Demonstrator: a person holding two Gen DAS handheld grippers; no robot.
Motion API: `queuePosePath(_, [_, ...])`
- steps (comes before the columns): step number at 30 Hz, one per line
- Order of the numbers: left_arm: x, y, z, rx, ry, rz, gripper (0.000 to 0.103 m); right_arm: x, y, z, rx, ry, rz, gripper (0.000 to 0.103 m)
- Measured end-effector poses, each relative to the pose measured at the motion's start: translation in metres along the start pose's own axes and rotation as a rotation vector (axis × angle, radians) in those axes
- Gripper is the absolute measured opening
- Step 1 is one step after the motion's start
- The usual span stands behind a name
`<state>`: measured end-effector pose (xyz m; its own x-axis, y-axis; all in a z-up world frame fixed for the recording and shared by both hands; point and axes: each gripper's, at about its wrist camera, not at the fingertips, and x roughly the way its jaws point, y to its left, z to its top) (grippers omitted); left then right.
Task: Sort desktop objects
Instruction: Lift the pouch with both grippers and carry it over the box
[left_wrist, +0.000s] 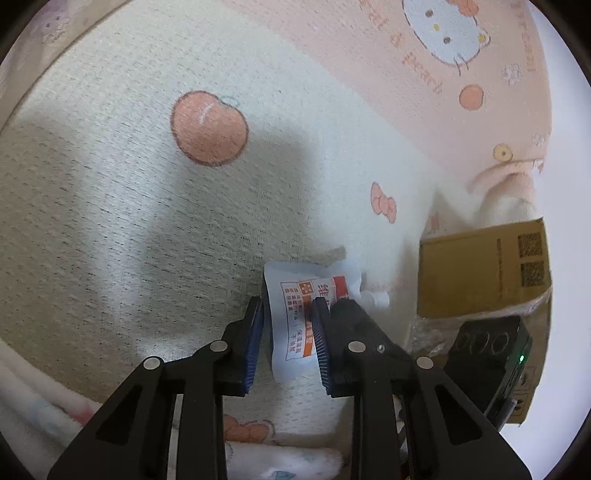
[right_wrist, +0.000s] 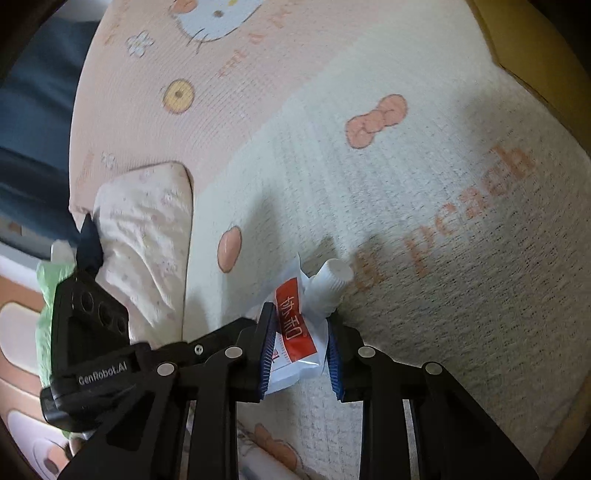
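Note:
A small white pouch (left_wrist: 295, 325) with a red label and a white screw spout (right_wrist: 330, 280) is held just above a cream blanket (left_wrist: 147, 221). My left gripper (left_wrist: 287, 301) has its blue pads against the pouch's two side edges, shut on it. In the right wrist view the same pouch (right_wrist: 295, 332) is crumpled between the pads of my right gripper (right_wrist: 300, 312), below the spout. The two grippers meet at the pouch. The right gripper's black body (left_wrist: 491, 350) shows in the left wrist view, and the left gripper's body (right_wrist: 88, 332) in the right wrist view.
A brown cardboard box (left_wrist: 480, 273) stands on the blanket to the right, with crinkled plastic wrap at its base. A folded pale cloth (right_wrist: 144, 240) and a green bag (right_wrist: 46, 280) lie at the left. The blanket's pink part (left_wrist: 406, 92) carries a cartoon cat print.

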<state>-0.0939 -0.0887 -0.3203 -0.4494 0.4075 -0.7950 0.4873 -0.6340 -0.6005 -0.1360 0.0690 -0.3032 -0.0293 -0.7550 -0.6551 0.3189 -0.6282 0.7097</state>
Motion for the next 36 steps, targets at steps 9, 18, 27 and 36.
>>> queuePosePath(9, [-0.035,-0.024,-0.001,0.073,-0.085,-0.125,0.030,-0.035,0.032,-0.003,-0.051,-0.079,0.038,0.023])
queuePosePath(18, [-0.089,-0.076,-0.010,0.212,-0.214,-0.240,0.031,-0.098,0.070,0.008,-0.142,-0.246,0.120,0.023])
queuePosePath(27, [-0.107,-0.148,-0.022,0.323,-0.252,-0.292,0.032,-0.168,0.086,0.018,-0.136,-0.383,0.158,0.022])
queuePosePath(36, [-0.076,-0.212,-0.031,0.404,-0.189,-0.329,0.034,-0.225,0.073,0.022,-0.107,-0.491,0.031,0.022])
